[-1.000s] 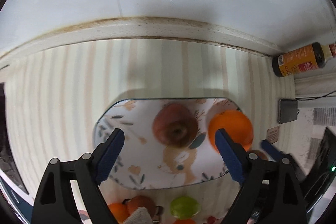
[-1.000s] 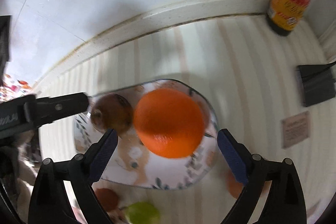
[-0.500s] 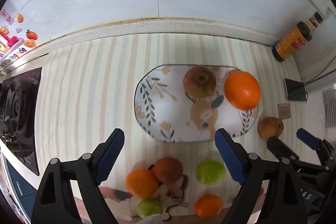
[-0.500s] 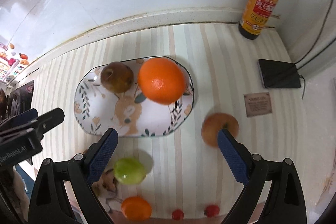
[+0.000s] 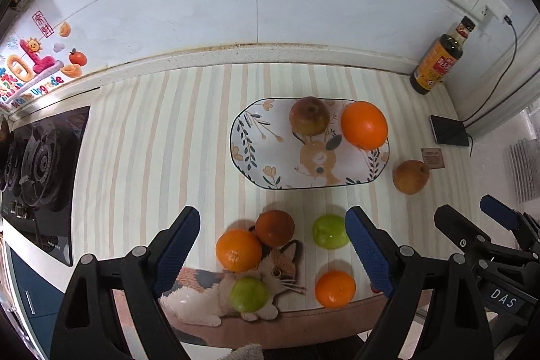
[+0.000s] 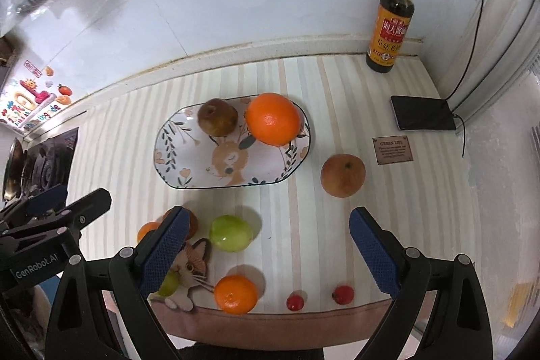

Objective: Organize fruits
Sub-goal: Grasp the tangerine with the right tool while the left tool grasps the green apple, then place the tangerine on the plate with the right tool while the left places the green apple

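On the plate (image 6: 168, 154): one brown apple (image 6: 217, 117), one big orange (image 6: 272, 118). Between picks now. Left gripper (image 5: 275, 253) and right gripper (image 6: 266, 248) both wide, holding nothing. Next, probably close on the green apple (image 6: 231, 232) nearby.

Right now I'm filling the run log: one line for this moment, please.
left gripper: open, empty | right gripper: open, empty | plate: brown apple, large orange | other fruit: off plate

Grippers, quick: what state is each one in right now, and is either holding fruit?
Left gripper: open, holding nothing, above the loose fruit.
Right gripper: open, holding nothing.
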A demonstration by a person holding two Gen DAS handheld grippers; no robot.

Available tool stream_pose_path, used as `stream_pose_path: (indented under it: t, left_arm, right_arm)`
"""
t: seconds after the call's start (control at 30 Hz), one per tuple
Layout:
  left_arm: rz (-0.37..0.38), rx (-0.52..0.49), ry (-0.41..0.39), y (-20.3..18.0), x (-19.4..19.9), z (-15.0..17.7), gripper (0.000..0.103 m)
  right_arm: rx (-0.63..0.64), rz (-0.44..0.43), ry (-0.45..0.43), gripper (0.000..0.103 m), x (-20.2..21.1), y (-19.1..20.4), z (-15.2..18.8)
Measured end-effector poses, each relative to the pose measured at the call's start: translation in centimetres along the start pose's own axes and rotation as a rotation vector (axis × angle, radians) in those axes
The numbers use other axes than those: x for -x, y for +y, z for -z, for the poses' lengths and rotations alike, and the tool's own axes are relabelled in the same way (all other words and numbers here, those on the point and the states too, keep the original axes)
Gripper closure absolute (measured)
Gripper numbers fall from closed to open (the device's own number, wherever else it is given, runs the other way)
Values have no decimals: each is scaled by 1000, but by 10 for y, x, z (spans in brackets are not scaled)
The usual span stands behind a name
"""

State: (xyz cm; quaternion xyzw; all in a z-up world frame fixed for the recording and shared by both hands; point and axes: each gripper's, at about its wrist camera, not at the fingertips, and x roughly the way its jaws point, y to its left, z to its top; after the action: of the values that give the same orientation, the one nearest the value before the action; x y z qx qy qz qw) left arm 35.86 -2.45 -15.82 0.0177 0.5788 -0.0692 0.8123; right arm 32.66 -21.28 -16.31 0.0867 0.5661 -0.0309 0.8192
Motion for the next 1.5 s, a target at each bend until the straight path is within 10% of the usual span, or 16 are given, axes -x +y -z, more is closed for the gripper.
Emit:
stream_pose_path:
  t: [0.53, 1.07, 1.2, 1.33, 1.5]
  left_arm:
    - [-31, 62, 32, 35, -8, 30, 3]
    - [-25, 31, 425, 38, -148, 120, 4]
    - [-7, 33, 442, 35, -162, 124, 12]
    - [9, 26, 438, 31, -167, 126, 43]
    - [5, 23, 412, 28, -166, 130, 48]
  right_arm:
    - [-33, -108, 99, 2, -22, 13, 34]
    - [-32, -151, 491, 2, -160, 24, 121]
    - [-33, -150, 503, 4, -169, 25, 126]
    - [-31, -156, 515, 10, -177, 26, 128]
    - [-29, -175, 516, 30, -185, 28, 130]
